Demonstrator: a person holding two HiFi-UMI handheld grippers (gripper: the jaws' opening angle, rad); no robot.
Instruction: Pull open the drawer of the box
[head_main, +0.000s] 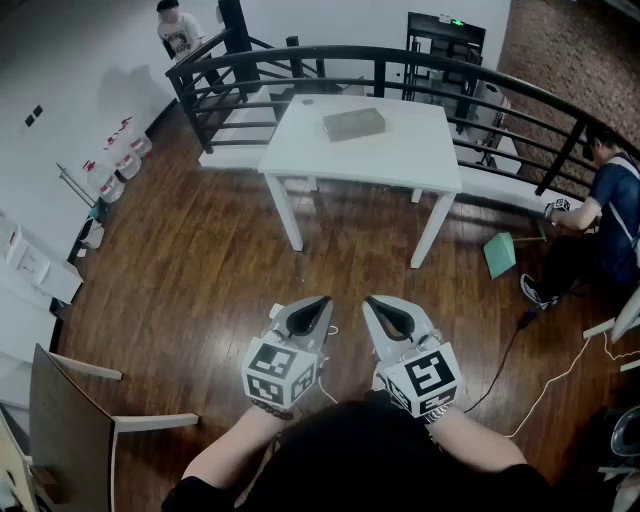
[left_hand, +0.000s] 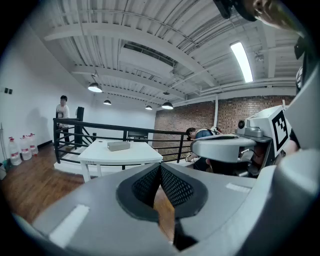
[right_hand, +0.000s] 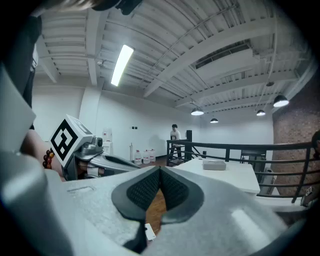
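A small grey box (head_main: 354, 124) lies on a white table (head_main: 420, 160) well ahead of me, near its far middle. It also shows as the grey box (left_hand: 118, 145) in the left gripper view and the grey box (right_hand: 214, 165) in the right gripper view. My left gripper (head_main: 323, 300) and right gripper (head_main: 369, 300) are held side by side close to my body, over the wooden floor, far from the table. Both are shut with nothing between the pads. The left gripper's tips (left_hand: 160, 166) and the right gripper's tips (right_hand: 160, 171) meet.
A black railing (head_main: 400, 60) curves behind the table. One person (head_main: 180, 30) stands at the far left, another (head_main: 612, 215) crouches at the right by a teal dustpan (head_main: 500, 254) and floor cables. A chair (head_main: 70, 420) stands at my near left. Water jugs (head_main: 125, 155) line the left wall.
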